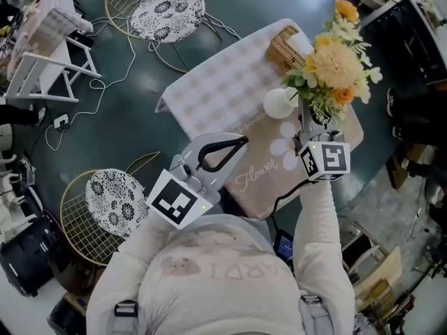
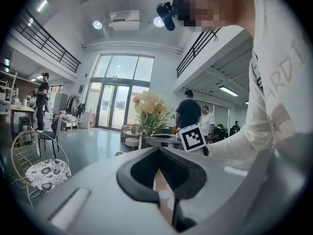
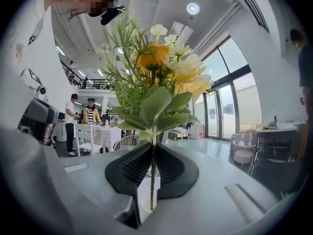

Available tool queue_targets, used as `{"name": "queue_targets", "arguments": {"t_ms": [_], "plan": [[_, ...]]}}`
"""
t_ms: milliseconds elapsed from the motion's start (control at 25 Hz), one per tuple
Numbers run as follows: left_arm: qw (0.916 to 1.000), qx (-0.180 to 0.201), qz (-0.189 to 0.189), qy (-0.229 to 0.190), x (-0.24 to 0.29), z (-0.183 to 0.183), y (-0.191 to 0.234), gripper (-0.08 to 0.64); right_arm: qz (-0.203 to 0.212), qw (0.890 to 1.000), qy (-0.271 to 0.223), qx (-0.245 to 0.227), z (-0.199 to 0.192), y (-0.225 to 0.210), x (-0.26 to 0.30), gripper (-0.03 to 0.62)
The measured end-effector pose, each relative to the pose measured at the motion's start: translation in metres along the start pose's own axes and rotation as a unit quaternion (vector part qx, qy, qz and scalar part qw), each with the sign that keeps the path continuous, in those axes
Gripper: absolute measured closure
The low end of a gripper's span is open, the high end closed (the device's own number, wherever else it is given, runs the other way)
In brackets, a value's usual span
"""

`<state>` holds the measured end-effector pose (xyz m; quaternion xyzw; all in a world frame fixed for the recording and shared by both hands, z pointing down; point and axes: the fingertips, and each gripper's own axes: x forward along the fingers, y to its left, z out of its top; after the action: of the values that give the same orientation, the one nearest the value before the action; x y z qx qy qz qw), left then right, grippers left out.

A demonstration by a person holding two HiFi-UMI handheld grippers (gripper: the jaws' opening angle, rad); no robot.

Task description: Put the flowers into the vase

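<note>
Right gripper (image 3: pixel 152 163) clamps the flowers (image 3: pixel 157 65) by the stem, blooms upright above its jaws.

Cream lettered sweatshirt (image 1: pixel 209 271), grey left gripper (image 1: pixel 241 143), right gripper (image 3: pixel 152 148), marker-printed cubes (image 1: pixel 176 199)

The tablecloth (image 1: pixel 216 89) is checked cloth, the box (image 1: pixel 283 47) woven wicker, the vase (image 1: pixel 279 103) smooth.

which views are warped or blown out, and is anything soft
Head view: even light, sharp, little warping, the flowers clear. Left gripper view: strong fisheye with a dark rim, the glass doors washed out, the left gripper body close and soft. Right gripper view: same fisheye, windows bright, ceiling lamp glaring, the flowers' stem sharp in the jaws of the right gripper.
</note>
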<state>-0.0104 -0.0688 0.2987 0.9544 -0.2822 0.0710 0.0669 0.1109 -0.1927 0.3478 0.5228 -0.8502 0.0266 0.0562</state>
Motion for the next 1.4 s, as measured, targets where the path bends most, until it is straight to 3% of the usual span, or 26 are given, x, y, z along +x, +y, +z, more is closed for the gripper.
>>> {"name": "queue_targets", "arguments": {"t_ms": [320, 880, 1400], "plan": [[0.9999, -0.003, -0.012, 0.010, 0.012, -0.008, 0.002, 0.560, -0.017, 0.999, 0.027, 0.021, -0.035, -0.007, -0.005, 0.540], [0.9997, -0.004, -0.014, 0.021, 0.017, -0.015, 0.003, 0.560, -0.024, 0.995, 0.096, -0.016, -0.087, -0.003, -0.009, 0.528], [0.9996, -0.001, -0.018, 0.023, 0.023, -0.016, 0.002, 0.560, -0.034, 0.991, 0.126, -0.037, -0.091, 0.001, -0.018, 0.468]]}}
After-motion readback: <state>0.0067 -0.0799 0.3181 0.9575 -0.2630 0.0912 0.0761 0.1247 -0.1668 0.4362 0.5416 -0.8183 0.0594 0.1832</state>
